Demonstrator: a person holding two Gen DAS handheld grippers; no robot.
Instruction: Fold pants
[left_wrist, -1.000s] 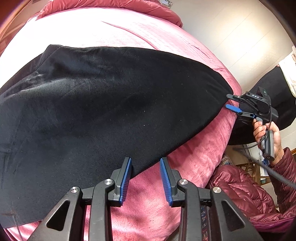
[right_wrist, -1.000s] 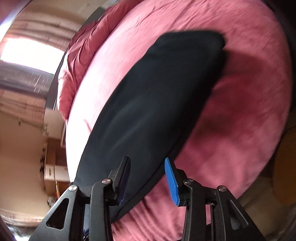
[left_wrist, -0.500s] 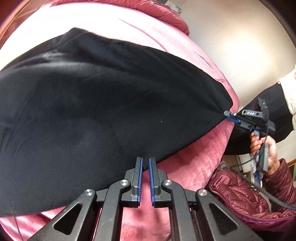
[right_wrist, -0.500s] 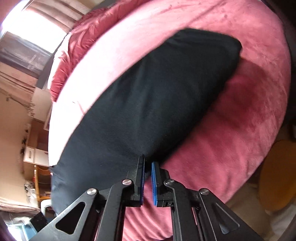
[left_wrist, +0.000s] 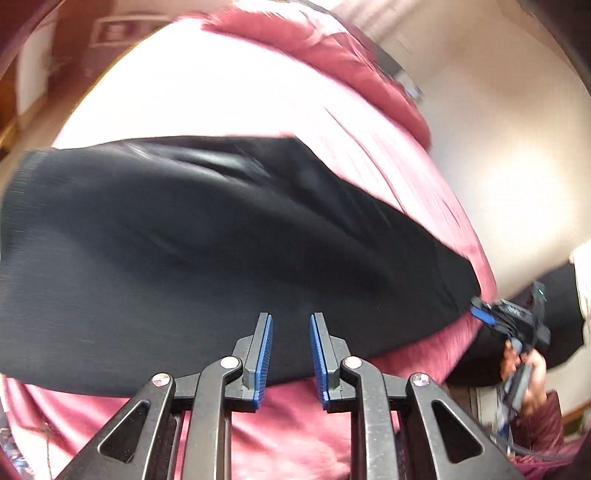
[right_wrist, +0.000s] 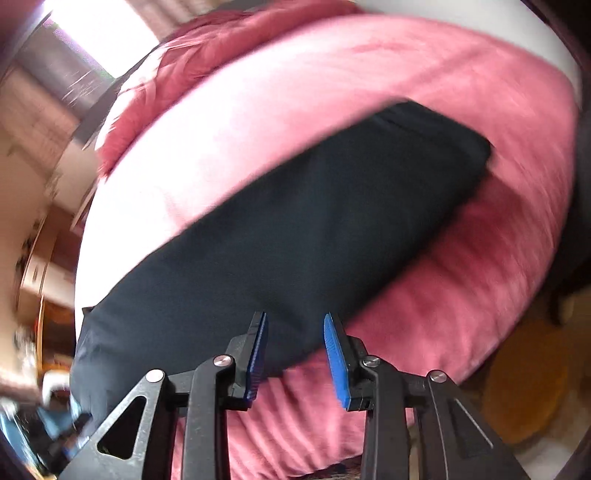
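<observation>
Nearest in the left wrist view, the left gripper has its blue-padded fingers standing apart, with nothing between them; they sit just at the near edge of the black pants, over the pink bed cover. In the right wrist view the right gripper is likewise spread wide, its pads empty and its tips over the near hem of the same pants.

The pants lie flat on the bed as a long dark band, running crosswise in front of both cameras. In the left view the wider end reaches to the left edge of the frame and the cloth narrows toward the right, where the right gripper shows at the pants' far tip, held by the person's hand; whether it touches the cloth there cannot be told through the blur.

Beyond the pants, the pink cover stretches on to a crumpled red quilt at the head of the bed. Behind that are a pale wall and, in the right view, a bright window.
</observation>
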